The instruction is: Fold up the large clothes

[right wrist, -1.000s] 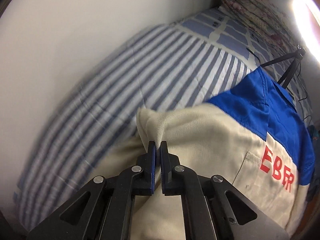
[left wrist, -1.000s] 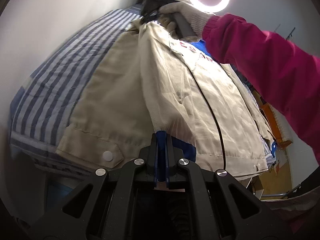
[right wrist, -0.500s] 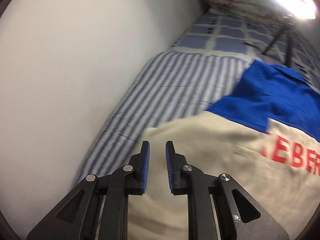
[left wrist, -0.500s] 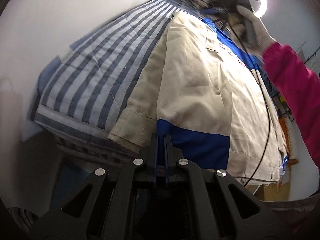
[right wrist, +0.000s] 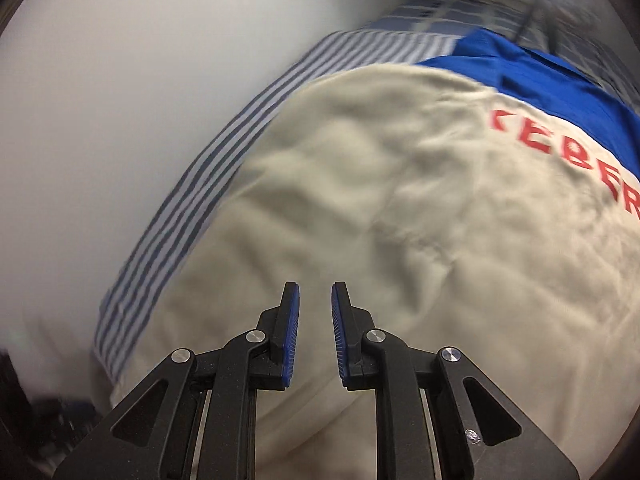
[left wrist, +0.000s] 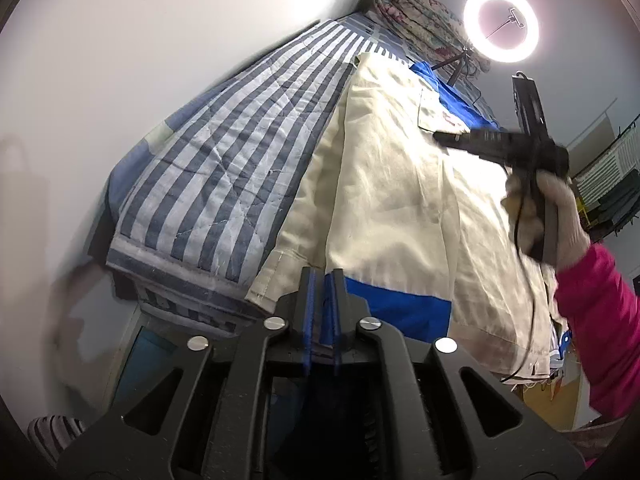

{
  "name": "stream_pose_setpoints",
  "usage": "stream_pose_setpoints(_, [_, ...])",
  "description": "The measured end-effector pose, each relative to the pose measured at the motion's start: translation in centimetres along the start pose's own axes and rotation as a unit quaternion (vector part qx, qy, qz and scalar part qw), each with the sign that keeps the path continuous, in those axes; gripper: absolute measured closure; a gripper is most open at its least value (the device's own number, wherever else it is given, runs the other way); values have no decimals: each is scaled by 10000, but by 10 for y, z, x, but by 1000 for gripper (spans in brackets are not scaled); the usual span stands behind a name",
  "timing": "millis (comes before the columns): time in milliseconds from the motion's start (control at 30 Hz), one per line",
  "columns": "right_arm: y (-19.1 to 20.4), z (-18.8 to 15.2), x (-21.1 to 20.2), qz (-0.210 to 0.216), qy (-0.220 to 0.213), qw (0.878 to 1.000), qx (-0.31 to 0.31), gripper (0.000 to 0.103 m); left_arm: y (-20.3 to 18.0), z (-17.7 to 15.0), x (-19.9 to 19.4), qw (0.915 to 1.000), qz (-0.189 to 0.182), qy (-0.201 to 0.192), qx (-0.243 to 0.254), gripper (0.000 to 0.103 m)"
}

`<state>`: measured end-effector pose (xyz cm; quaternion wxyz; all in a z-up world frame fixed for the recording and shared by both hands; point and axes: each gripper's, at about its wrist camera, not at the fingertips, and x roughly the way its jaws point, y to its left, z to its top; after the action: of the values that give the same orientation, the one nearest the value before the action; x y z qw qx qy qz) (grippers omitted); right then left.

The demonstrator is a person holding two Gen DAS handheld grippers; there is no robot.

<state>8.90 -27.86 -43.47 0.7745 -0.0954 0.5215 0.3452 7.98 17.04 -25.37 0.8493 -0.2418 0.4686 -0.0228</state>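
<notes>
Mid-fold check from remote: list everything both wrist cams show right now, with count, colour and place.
jacket: one, cream with blue panels and red lettering, spread on the bed
striped quilt: one, blue and white, under the jacket, along the wall
floral bedding: one rolled bundle, bed's far end
ring light: one, lit white, on a stand beyond the bed
left gripper: black with blue pads, jaws opening, blue hem fabric between them
right gripper: black with blue pads, open, nothing between, above the jacket
gloved hand: one, pale glove, pink sleeve, holding the right gripper's handle
</notes>
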Motion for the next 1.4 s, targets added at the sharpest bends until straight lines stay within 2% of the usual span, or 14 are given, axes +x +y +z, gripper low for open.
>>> stream_pose_setpoints(200, [39, -48, -4, -176, 270, 9989, -334, 86, 12, -4, 21, 9975, -312, 409, -477, 71])
stream_pose_setpoints(233, [39, -55, -9, -143, 273, 9992, -243, 82, 14, -6, 24, 9967, -379, 456, -561, 70])
stream_pose_setpoints(300, [33, -70, -17, 16, 224, 9997, 41, 52, 15, -9, 28, 9961, -373, 515, -608, 70])
stream_pose_setpoints(367, [27, -87, -25, 304, 229, 9981, 481, 46, 13, -9, 33, 9965, -347, 516, -559, 70])
stream_pose_setpoints(500, [26, -108, -19, 990, 520, 9885, 1020, 46, 5, -7, 39, 9976, -262, 516, -390, 98])
stream_pose_setpoints(533, [30, -111, -17, 1034, 586, 9876, 1027, 47, 4, -6, 38, 9979, -239, 479, -365, 99])
stream_pose_setpoints(567, [36, -114, -12, 1110, 653, 9867, 992, 66, 3, -6, 35, 9982, -226, 436, -353, 100])
stream_pose_setpoints(600, [42, -115, -7, 1273, 729, 9846, 949, 100, 2, -5, 30, 9984, -213, 391, -340, 100])
stream_pose_setpoints(767, [73, -122, -13, 1591, 658, 9816, 822, 100, 4, -2, 2, 9996, 214, 12, -177, 101])
stream_pose_setpoints(967, [89, -126, 8, 854, 1085, 9901, 235, 95, 11, -6, 18, 9990, 273, 340, -129, 95])
stream_pose_setpoints(1000, [89, -125, -1, 853, 978, 9914, 177, 95, 11, -6, 13, 9993, 265, 251, -121, 92])
stream_pose_setpoints(1067, [95, -120, -17, 690, 729, 9949, -81, 95, 14, -1, 2, 9996, 255, -13, -154, 58])
stream_pose_setpoints(1100, [98, -116, -25, 549, 596, 9964, -249, 95, 18, 2, -3, 9994, 251, -138, -206, 53])
stream_pose_setpoints(1400, [97, -51, -34, -16, -197, 9976, -657, 95, 36, 26, 31, 9988, 58, 155, -463, 53])
